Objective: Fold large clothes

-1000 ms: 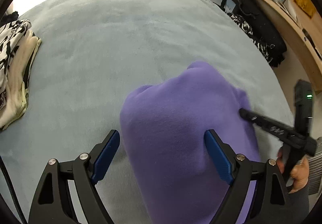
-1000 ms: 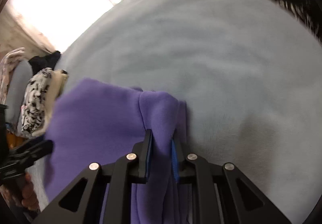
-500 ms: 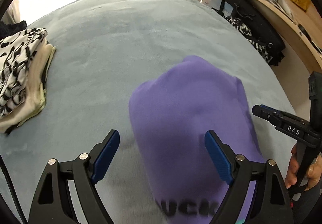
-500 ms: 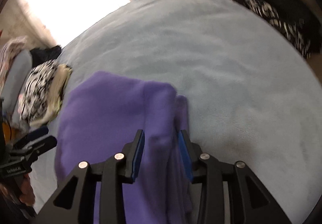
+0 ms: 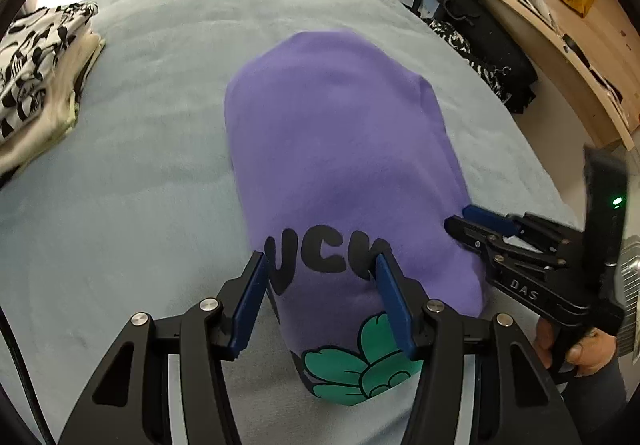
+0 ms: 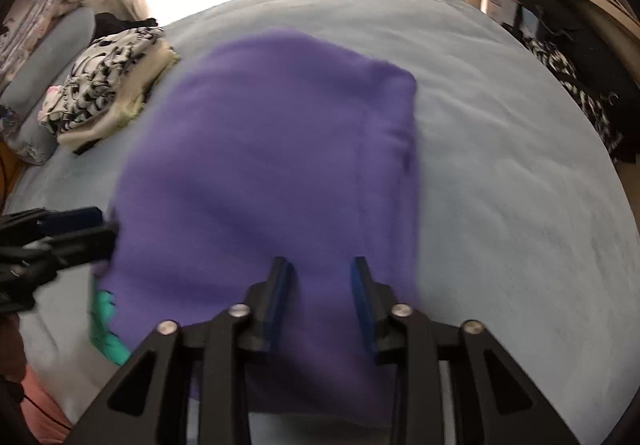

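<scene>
Purple sweatshirt (image 5: 340, 149): folded into a thick oblong, black lettering and a green printed motif at the near end; lies mid-bed on the pale blue-grey bed cover (image 5: 140, 173). Left gripper (image 5: 324, 297): fingers closing astride the near end, not pressing it. Right gripper (image 6: 320, 289): fingers closing, cloth between them, no grip seen. Stack of folded patterned clothes (image 5: 36, 73): far left on the bed. Wooden shelf (image 5: 560, 29): right wall, boxes on it.

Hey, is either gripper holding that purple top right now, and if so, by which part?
Neither visibly grips the purple top. The left gripper and right gripper both hang above it, jaws closing, pads apart.
</scene>
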The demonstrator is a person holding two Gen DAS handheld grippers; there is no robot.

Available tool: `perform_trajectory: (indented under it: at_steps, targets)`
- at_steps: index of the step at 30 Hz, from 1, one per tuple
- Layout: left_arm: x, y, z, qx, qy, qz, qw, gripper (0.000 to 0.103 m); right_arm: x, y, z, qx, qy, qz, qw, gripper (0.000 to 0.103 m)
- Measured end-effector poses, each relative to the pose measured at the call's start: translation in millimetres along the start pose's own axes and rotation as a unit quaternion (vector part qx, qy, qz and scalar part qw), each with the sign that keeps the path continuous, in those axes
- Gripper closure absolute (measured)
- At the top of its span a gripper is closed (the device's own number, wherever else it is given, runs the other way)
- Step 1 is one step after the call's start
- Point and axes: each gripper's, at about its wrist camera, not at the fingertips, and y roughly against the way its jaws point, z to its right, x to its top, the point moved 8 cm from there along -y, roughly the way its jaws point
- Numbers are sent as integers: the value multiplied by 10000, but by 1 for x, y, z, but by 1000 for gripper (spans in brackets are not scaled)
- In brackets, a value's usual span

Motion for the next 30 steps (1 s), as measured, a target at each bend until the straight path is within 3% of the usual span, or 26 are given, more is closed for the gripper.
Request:
perform_trajectory:
  at_steps: [2,9,18,26,30]
  targets:
    - [-1,-1,1,-29,66,36,10000,49,-6,3,7,-98,-15,43,9999,80]
    - [-3,-1,-1,54,197,151,9997,49,-20,16,9,-389,-97,138,9991,79]
    - [-19,15,-7,357,181,167,9991,49,-29,36,9,-72,-889,90,9960,77]
    - [-44,42,-17,491,280,159,9983,49,-41,56,-5,257,-1110,45,9935,76]
    - [-55,57,-20,543,303,206,9979,38,-47,67,-18,324,-996,40,9945,76]
